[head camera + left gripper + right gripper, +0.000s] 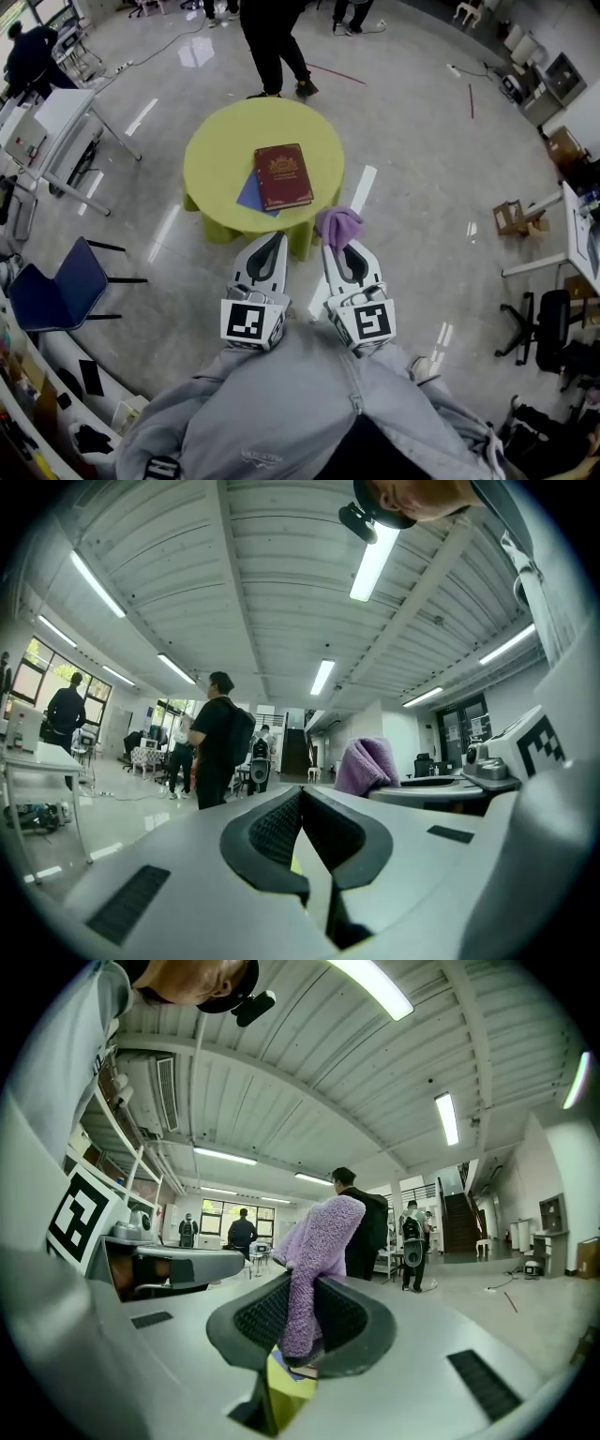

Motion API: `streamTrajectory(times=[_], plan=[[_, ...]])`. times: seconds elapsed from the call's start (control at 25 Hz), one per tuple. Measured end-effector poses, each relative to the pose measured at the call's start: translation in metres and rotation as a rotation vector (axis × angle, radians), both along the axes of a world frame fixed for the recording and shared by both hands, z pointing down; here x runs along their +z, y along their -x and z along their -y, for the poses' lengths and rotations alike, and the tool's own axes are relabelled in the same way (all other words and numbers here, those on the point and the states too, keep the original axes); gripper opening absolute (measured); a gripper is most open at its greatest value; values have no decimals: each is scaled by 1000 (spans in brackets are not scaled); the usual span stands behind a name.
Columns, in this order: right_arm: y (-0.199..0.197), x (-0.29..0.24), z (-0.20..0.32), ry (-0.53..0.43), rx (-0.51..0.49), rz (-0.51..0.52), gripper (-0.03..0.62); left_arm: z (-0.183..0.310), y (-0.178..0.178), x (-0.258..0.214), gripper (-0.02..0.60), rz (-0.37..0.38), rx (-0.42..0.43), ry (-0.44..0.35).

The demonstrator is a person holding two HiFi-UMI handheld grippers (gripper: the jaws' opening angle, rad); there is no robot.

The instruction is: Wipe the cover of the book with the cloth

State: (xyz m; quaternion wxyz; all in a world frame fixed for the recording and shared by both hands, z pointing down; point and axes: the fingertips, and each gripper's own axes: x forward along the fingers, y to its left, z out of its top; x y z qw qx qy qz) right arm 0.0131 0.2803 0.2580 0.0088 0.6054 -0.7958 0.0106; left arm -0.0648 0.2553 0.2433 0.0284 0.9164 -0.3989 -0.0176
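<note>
Nearest the camera, the person in a grey top holds both tools level in front of the body, short of the table. The left gripper (pixel 274 240) has its jaws pressed together at the tips with nothing between them. Just beside it, the right gripper (pixel 343 251) is clamped on the cloth (pixel 339 225), a lilac, fluffy piece bunched into a lump. It sticks up past the jaw tips and droops a little to one side. Beyond the tools stands a low, round yellow-green table (pixel 220 155). On it, a little right of centre, lies the book (pixel 283 175), flat with its cover up. The book is dark red, with a gold ornament near the top of the cover and a thin gold border. It rests partly on a blue sheet (pixel 249 194) that pokes out at its lower left. The cloth is well apart from the book, so the wiping itself looks not yet begun. Only the gripping of the cloth is done. What remains is to bring the cloth to the cover and pass it across. Farther off, a person in dark clothes (pixel 272 42) stands just behind the table.
</note>
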Motion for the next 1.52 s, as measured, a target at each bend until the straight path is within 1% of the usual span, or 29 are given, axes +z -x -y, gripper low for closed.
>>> streamTrajectory(times=[0.12, 0.32, 0.48, 0.72, 0.92, 1.08, 1.16, 1.4, 1.52], plan=[[2, 2, 11, 3, 4, -3, 75, 11, 5, 5, 18, 14, -1, 6], [4, 0, 28, -17, 6, 4, 75, 27, 10, 7, 18, 7, -10, 17], [3, 5, 40, -1, 0, -3, 75, 38, 10, 10, 18, 2, -12, 19], [0, 0, 68, -48, -21, 0, 75, 64, 4, 11, 18, -6, -23, 9], [-9, 6, 110, -39, -44, 6, 75, 104, -5, 16, 18, -2, -46, 15], [-21, 15, 149, -9, -74, -1, 75, 139, -17, 19, 18, 1, -64, 19], [-26, 16, 170, -11, -91, -1, 75, 158, -23, 20, 18, 2, -76, 21], [-40, 22, 228, 9, -154, 6, 75, 211, -37, 25, 18, 7, -132, 37], [-46, 29, 251, 41, -188, -2, 75, 232, -42, 28, 18, 9, -162, 47]])
